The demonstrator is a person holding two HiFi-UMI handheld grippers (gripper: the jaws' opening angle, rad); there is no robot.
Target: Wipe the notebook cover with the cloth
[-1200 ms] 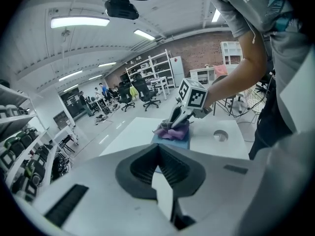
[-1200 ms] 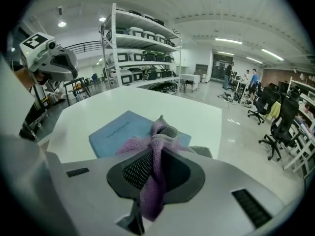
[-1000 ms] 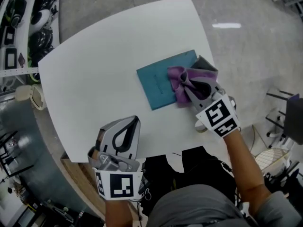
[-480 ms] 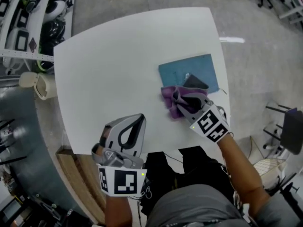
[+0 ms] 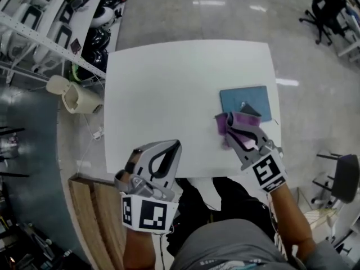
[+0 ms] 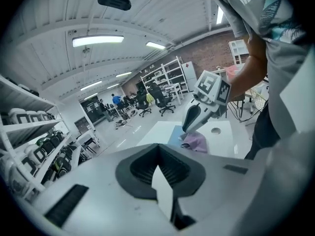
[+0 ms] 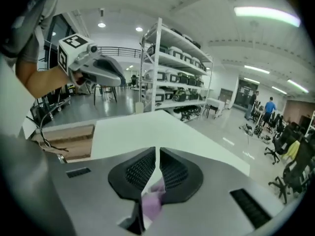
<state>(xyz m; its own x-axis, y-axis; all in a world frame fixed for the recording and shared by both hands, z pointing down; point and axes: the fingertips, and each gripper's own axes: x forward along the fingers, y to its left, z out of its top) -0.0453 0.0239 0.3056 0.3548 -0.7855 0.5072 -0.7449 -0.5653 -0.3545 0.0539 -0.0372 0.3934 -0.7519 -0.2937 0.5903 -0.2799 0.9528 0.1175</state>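
A teal notebook (image 5: 247, 99) lies flat near the right edge of the white table (image 5: 169, 94). A purple cloth (image 5: 229, 124) is bunched at the notebook's near left corner, partly on the cover and partly on the table. My right gripper (image 5: 243, 118) reaches in from the near side; its jaws are closing, and the cloth (image 7: 151, 203) is pinched between its pads. My left gripper (image 5: 174, 145) hovers over the near table edge, shut, with nothing in it. In the left gripper view the cloth (image 6: 196, 141) hangs under the right gripper (image 6: 193, 124).
Shelves of dark equipment (image 5: 84, 4) run along the far left. Left of the table stands a cream bin (image 5: 73, 97). A wooden board (image 5: 93, 207) lies below the near left corner. Office chairs (image 5: 323, 7) stand far right on the polished floor.
My right gripper has dragged the cloth across the notebook cover towards me, down to the near left corner. The left gripper has stayed in place. The head camera has shifted.
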